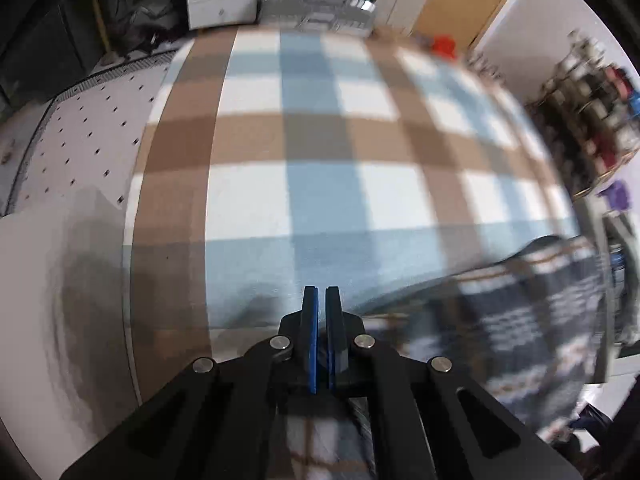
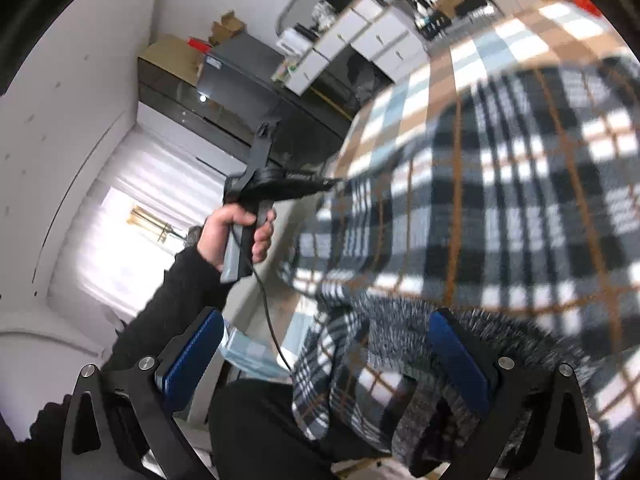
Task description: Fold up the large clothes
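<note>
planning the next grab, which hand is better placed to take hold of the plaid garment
The right gripper: its open fingers straddle the grey fleecy edge of the plaid garment, ready to close. The left gripper is shut, apparently pinching another edge.

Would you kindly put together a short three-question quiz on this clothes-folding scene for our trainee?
1. True or false: the right gripper stands open, with part of the plaid garment lying between its fingers.
2. The cover spread under the garment is: A) a brown, blue and white check; B) plain red; C) green stripes.
3. In the right wrist view, what grips the handle of the left gripper?
Key: 1 true; 2 A; 3 a hand in a black sleeve.
</note>
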`<move>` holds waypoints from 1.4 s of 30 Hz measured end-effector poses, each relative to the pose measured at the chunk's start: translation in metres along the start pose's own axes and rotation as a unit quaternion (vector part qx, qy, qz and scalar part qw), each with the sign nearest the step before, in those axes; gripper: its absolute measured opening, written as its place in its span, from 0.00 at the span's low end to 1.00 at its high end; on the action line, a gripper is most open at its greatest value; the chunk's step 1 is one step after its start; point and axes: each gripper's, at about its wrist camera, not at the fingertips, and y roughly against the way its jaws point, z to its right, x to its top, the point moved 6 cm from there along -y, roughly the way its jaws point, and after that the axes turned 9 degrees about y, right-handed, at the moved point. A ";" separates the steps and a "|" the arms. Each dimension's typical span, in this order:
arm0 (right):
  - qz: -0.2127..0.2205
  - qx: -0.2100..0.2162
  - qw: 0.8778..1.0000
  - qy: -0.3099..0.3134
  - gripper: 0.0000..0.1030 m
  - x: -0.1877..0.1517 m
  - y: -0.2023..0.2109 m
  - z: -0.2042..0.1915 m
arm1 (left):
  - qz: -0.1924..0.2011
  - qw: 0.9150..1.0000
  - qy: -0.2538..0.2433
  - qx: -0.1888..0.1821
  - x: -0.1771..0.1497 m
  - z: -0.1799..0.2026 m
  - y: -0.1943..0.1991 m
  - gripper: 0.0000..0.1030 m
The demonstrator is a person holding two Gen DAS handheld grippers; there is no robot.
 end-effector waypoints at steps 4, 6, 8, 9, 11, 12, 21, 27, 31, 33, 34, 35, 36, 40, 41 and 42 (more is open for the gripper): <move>0.078 0.009 0.997 -0.012 1.00 0.027 0.042 -0.005 | 0.029 0.998 -0.016 -0.054 -0.014 0.035 0.050 0.00; 0.098 0.007 0.995 -0.011 1.00 0.045 0.057 -0.006 | 0.032 0.996 -0.025 -0.082 -0.026 0.059 0.060 0.00; 0.090 -0.039 0.995 0.000 1.00 0.063 0.058 -0.003 | 0.014 0.994 -0.036 -0.106 -0.038 0.081 0.056 0.09; 0.073 -0.081 0.994 0.007 1.00 0.075 0.053 0.001 | -0.001 0.992 -0.040 -0.116 -0.048 0.095 0.049 0.24; 0.028 -0.139 0.989 0.034 1.00 0.093 0.035 0.007 | -0.009 0.991 -0.045 -0.128 -0.057 0.113 0.035 0.38; -0.002 -0.169 0.984 0.055 1.00 0.101 0.023 0.011 | -0.009 0.991 -0.047 -0.128 -0.062 0.122 0.029 0.38; -0.259 -0.373 0.889 0.058 0.99 0.075 -0.052 0.132 | -0.051 0.990 0.021 -0.127 -0.085 0.122 -0.020 0.38; -0.263 -0.378 0.880 0.115 1.00 0.049 -0.045 0.143 | -0.047 0.991 -0.010 -0.123 -0.087 0.123 -0.021 0.38; -0.265 -0.376 0.880 0.118 1.00 0.051 -0.029 0.132 | -0.065 0.991 0.013 -0.114 -0.088 0.117 -0.002 0.38; -0.234 -0.372 0.890 0.121 1.00 0.066 -0.011 0.119 | -0.049 0.994 0.017 -0.099 -0.088 0.103 0.013 0.51; -0.206 -0.368 0.897 0.129 1.00 0.076 -0.005 0.112 | -0.037 0.996 0.016 -0.084 -0.086 0.095 0.017 0.68; -0.183 -0.372 0.900 0.133 1.00 0.085 0.004 0.111 | -0.021 0.997 0.016 -0.066 -0.085 0.085 0.022 0.75; -0.170 -0.382 0.900 0.127 1.00 0.089 0.010 0.113 | -0.002 0.999 0.019 -0.047 -0.083 0.071 0.026 0.75; -0.227 -0.386 0.893 0.038 1.00 0.063 0.008 0.165 | -0.021 0.998 0.054 -0.034 -0.089 0.033 0.013 0.75; -0.235 -0.387 0.891 0.035 1.00 0.055 0.005 0.173 | -0.030 0.997 0.057 -0.038 -0.092 0.030 0.009 0.75; -0.223 -0.394 0.890 0.057 1.00 0.052 0.004 0.175 | -0.030 0.998 0.049 -0.032 -0.094 0.028 0.005 0.75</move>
